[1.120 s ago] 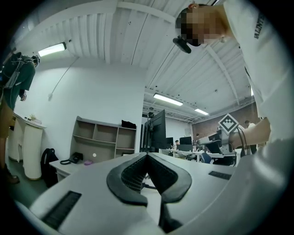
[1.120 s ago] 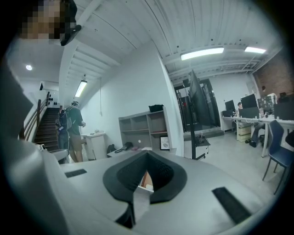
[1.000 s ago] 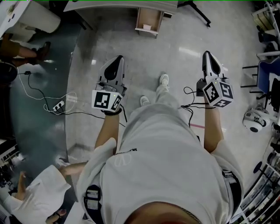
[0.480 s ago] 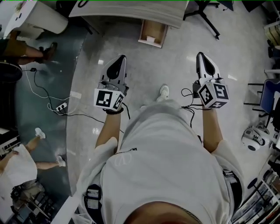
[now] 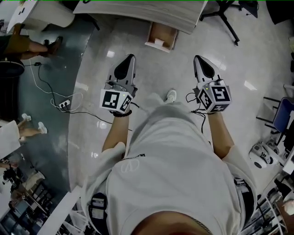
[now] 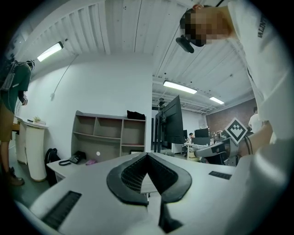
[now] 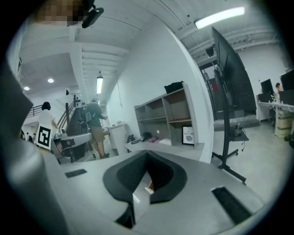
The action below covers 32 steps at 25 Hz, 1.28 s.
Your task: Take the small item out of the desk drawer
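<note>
Glossy floor (image 5: 96,69) fills the head view. The desk (image 5: 151,13) runs along the top edge w/ its drawer (image 5: 161,34) pulled open toward the person. A small white item (image 5: 158,42), prob. the task's thing, lies at the drawer's near end, well apart from both claws. Left claw (image 5: 130,57) and right claw (image 5: 196,58) are held side by side ahead of the body, tips toward the desk and the drawer roughly between their lines. This is judged a carry pos. for the approach, w/ the reach not yet begun. Left gripper view: tips meet, nothing between them, i.e. closed and empty. A shelf unit (image 6: 110,131) stands beyond. Right gripper view: tips likewise together, empty. The gap below them frames a pale surface w/ a white-and-orange speck, too small to identify. Closed tips prob. suit transit only, so the picking claw must open before entering the drawer.
</note>
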Each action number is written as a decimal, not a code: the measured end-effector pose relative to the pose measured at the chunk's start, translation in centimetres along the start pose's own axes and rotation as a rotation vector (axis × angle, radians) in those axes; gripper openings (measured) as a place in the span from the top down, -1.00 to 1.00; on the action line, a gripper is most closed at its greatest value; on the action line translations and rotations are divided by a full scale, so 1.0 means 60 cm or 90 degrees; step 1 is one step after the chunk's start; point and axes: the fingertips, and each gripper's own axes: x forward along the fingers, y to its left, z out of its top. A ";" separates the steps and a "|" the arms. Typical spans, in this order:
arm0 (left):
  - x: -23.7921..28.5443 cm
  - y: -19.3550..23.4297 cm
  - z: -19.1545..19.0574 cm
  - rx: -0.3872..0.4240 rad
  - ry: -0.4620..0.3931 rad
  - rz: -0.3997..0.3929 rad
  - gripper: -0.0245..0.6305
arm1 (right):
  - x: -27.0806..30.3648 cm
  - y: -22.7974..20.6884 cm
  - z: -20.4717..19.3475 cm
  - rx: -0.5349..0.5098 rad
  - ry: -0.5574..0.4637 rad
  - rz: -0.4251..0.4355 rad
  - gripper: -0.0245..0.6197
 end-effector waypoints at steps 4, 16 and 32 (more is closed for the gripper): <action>0.025 0.009 -0.027 -0.009 0.025 0.007 0.93 | 0.033 -0.014 -0.017 -0.004 0.018 0.009 0.92; 0.182 0.077 -0.178 -0.049 0.122 -0.035 0.93 | 0.177 -0.067 -0.091 0.019 0.092 -0.020 0.92; 0.343 0.186 -0.446 -0.102 0.307 -0.071 0.93 | 0.380 -0.093 -0.212 0.078 0.189 -0.031 0.92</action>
